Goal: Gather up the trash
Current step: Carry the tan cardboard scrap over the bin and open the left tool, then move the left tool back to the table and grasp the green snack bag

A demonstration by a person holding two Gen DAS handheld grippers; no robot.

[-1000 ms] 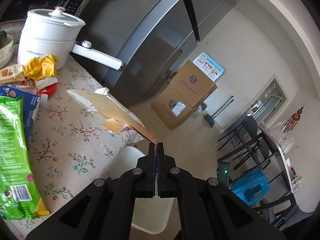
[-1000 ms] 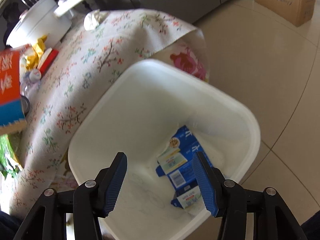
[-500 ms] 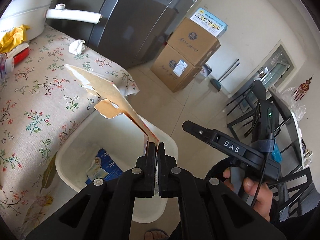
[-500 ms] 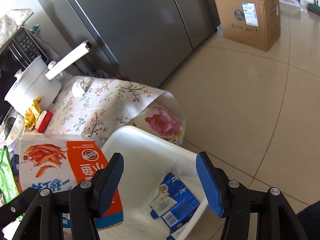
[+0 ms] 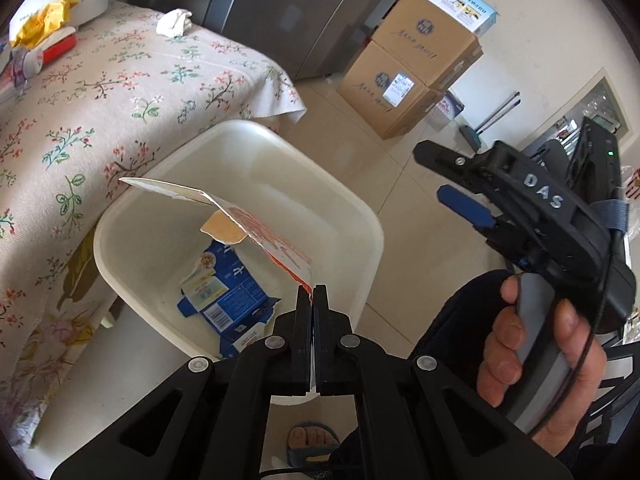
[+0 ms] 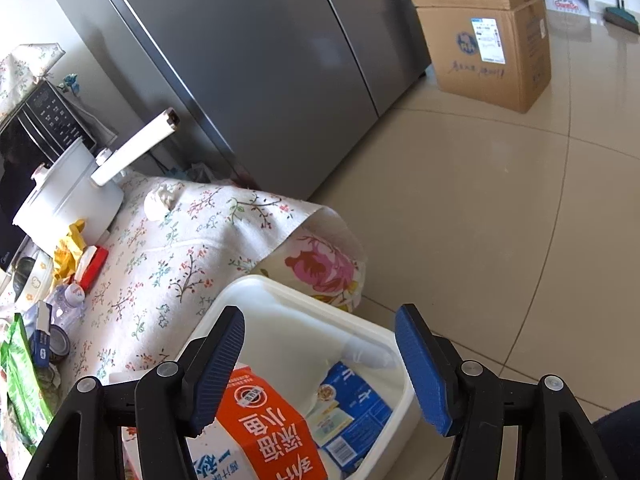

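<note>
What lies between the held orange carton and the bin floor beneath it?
In the left wrist view, only air separates the orange carton from the blue carton lying on the floor of the white bin.

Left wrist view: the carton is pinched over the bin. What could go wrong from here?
1. The left gripper pinches the orange carton only at a thin corner, so it might slip early or twist.
2. The carton is flat and wide, slanting across the white bin; once released it could catch on the rim by the tablecloth rather than drop onto the blue carton.
</note>
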